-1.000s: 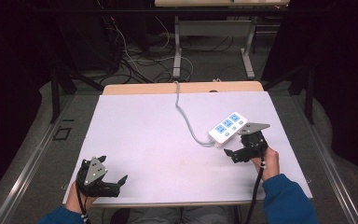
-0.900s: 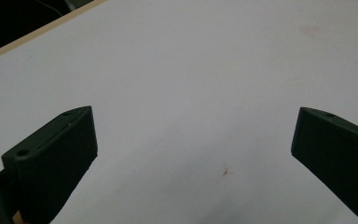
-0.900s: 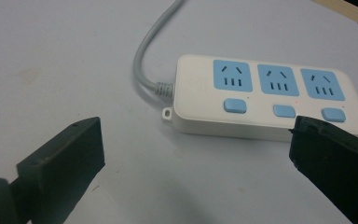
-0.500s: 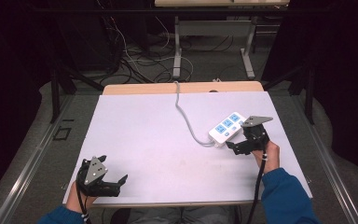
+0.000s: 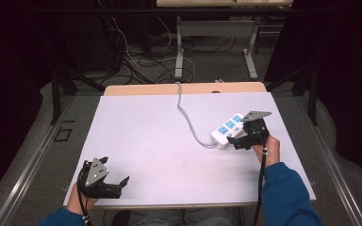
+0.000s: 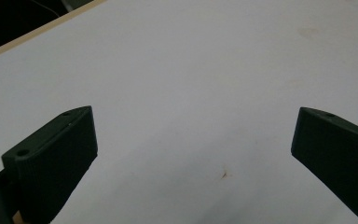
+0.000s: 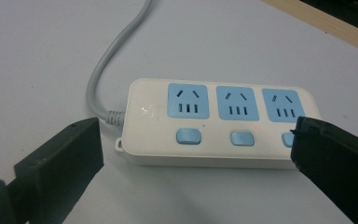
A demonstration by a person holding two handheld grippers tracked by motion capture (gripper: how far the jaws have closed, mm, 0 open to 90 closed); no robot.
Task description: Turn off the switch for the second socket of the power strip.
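Observation:
A white power strip (image 5: 227, 128) with three blue sockets and blue switches lies on the right half of the white table (image 5: 160, 141); its grey cable (image 5: 186, 117) runs off the far edge. In the right gripper view the strip (image 7: 216, 123) lies flat just beyond the open jaws, with the switch row nearest. My right gripper (image 5: 233, 142) is open, close against the strip's near side (image 7: 196, 149). My left gripper (image 5: 118, 184) rests open at the front left of the table, with only bare tabletop (image 6: 191, 93) between its jaws (image 6: 193, 158).
A wooden strip (image 5: 184, 88) borders the table's far edge. Beyond it stand metal table legs (image 5: 179, 52) and loose cables (image 5: 136, 56) on the floor. The person's blue sleeves (image 5: 283, 193) come in at the bottom.
My right gripper has shifted up and away along the strip's near side, closer to it. The left gripper has stayed in place.

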